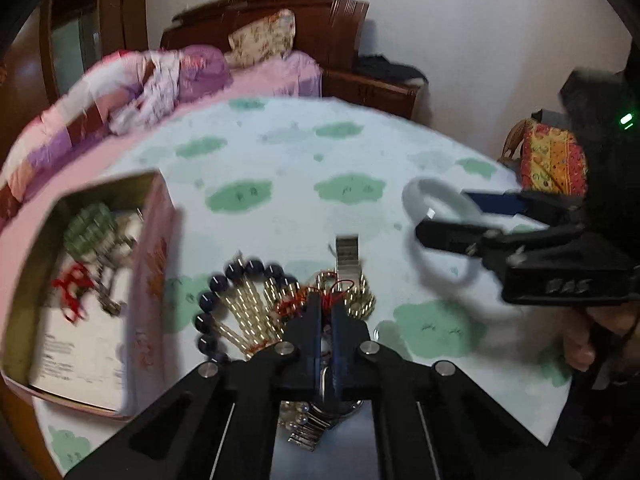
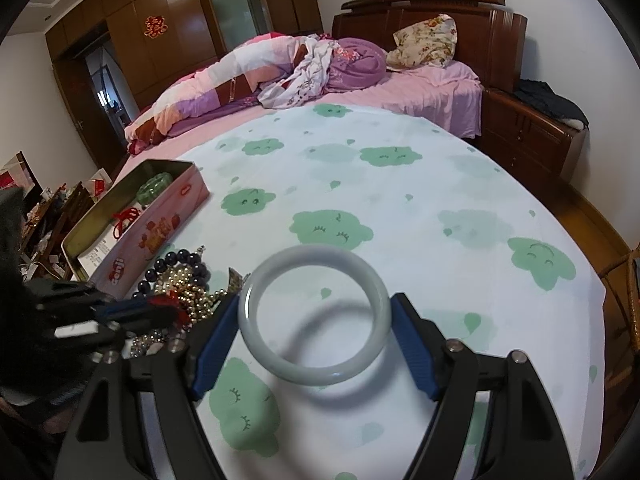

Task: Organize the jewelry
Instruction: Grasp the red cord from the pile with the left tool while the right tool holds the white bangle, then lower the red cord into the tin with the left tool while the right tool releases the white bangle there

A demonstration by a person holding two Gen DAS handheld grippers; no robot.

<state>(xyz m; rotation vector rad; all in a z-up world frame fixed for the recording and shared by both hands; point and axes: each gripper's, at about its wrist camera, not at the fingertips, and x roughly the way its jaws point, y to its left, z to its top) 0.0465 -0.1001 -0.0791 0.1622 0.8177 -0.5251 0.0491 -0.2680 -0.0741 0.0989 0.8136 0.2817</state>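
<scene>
So two tools here. The left tool (image 1: 327, 312) has its fingers pressed together, tips down in a heap of jewelry (image 1: 280, 304) on the bed; can't tell if it's pinching anything. That tangle has one dark bead bracelet (image 1: 224, 300) plus gold beads, red cord and a watch band. The right tool (image 2: 314, 316) is spread wide, clamping one pale jade bangle (image 2: 314, 316) between its blue pads, held above the sheet (image 2: 400, 208), white with green clouds. One pink tin (image 2: 160, 216) sits further left with a green bracelet (image 2: 154, 188) inside. Beyond: pink bedding, wooden headboard (image 2: 432, 8), wardrobe.
</scene>
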